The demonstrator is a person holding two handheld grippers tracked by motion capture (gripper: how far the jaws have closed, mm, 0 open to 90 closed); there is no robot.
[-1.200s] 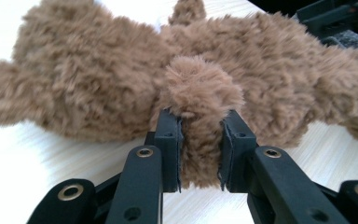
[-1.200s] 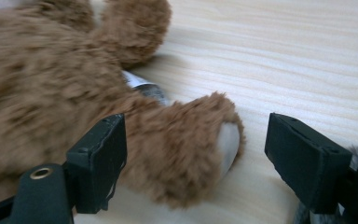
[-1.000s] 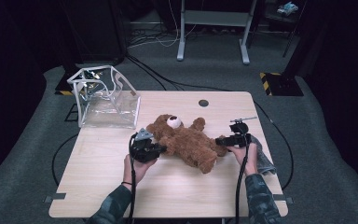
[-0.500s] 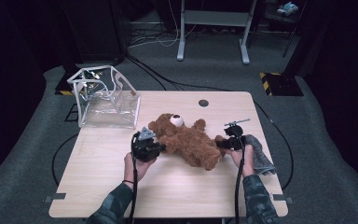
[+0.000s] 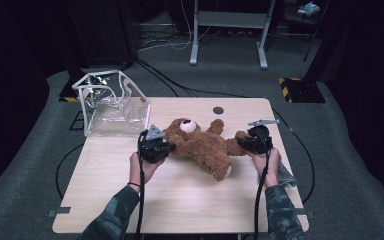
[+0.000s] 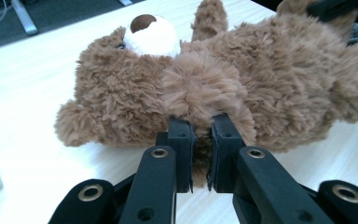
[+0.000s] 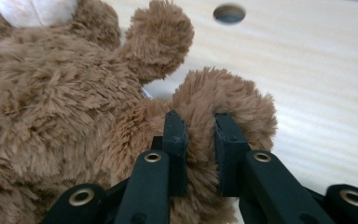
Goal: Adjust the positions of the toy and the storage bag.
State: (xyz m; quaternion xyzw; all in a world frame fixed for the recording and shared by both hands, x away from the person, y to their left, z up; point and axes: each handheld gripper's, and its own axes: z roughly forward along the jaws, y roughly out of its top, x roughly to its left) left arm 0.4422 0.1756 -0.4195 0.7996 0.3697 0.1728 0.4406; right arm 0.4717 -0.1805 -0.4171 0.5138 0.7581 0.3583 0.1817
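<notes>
A brown teddy bear [image 5: 205,145] lies on its back across the middle of the wooden table [image 5: 180,200], head toward the far left. My left gripper [image 5: 155,146] is shut on one of the bear's arms [image 6: 200,93], fur squeezed between its jaws [image 6: 200,154]. My right gripper [image 5: 252,140] is shut on a leg of the teddy bear [image 7: 223,102] at the bear's right side, with its two fingers [image 7: 175,140] pressed into the fur. One leg [image 5: 222,170] of the bear points toward me, free.
A clear plastic box with a white frame [image 5: 112,102] stands at the table's far left corner. A round hole [image 5: 218,110] is in the tabletop behind the bear. A grey cloth [image 5: 282,172] lies under my right hand at the table's right edge.
The right gripper moved in toward the bear and closed on its leg. The bear shifted slightly to the left. The left gripper stayed shut on the arm.
</notes>
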